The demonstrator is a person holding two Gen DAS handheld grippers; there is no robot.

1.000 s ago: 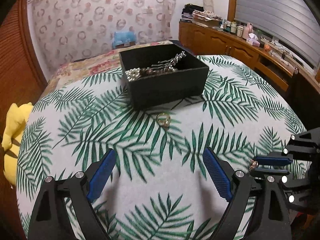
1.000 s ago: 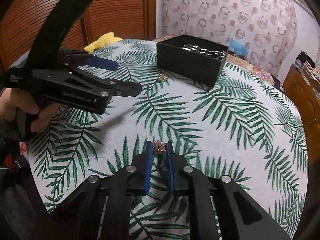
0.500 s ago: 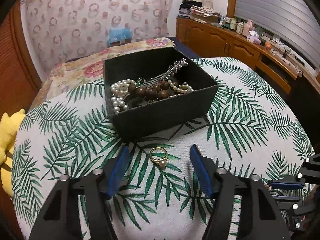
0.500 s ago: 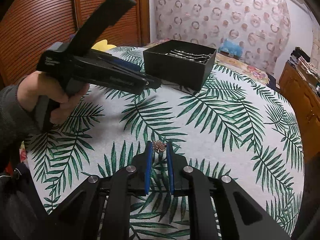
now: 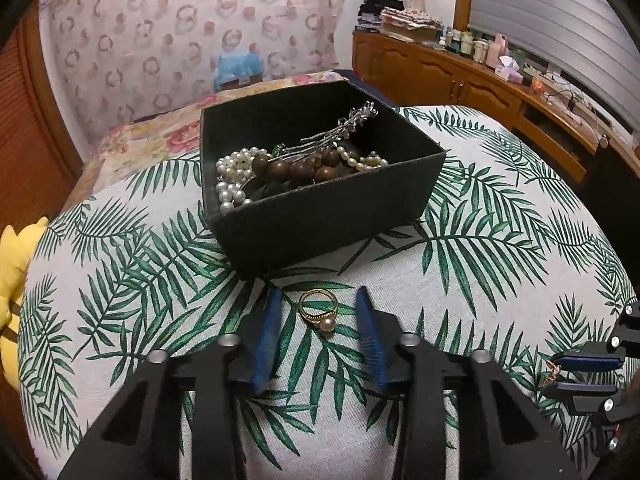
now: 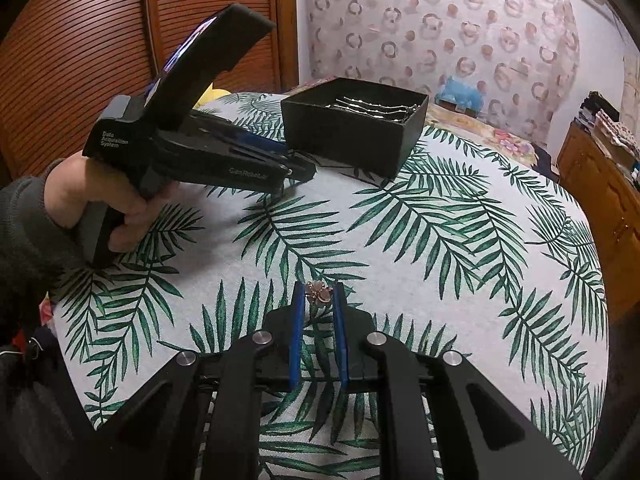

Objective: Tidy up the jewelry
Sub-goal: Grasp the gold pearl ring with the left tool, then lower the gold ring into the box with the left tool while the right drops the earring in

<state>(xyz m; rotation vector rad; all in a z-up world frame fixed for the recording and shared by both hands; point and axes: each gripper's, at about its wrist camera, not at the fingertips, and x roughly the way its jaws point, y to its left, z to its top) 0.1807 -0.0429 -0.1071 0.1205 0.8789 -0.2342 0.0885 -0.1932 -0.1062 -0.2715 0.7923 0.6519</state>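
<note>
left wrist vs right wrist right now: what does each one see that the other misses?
Left wrist only: gold pearl ring lying between the closing left gripper pads, untouched; pearls and wooden beads inside the box.

Right wrist only: the hand holding the left gripper; the small rose-gold piece seen clearly, pinched in the right gripper.

Both: black box, silver hair clip, palm-leaf tablecloth.

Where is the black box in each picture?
Left wrist view: the box sits in the upper middle, open, with beads and pearls inside, just beyond the gold ring.
Right wrist view: the box is at the upper middle, to the right of the left gripper.
Shared landmark: the palm-leaf cloth under it.
</note>
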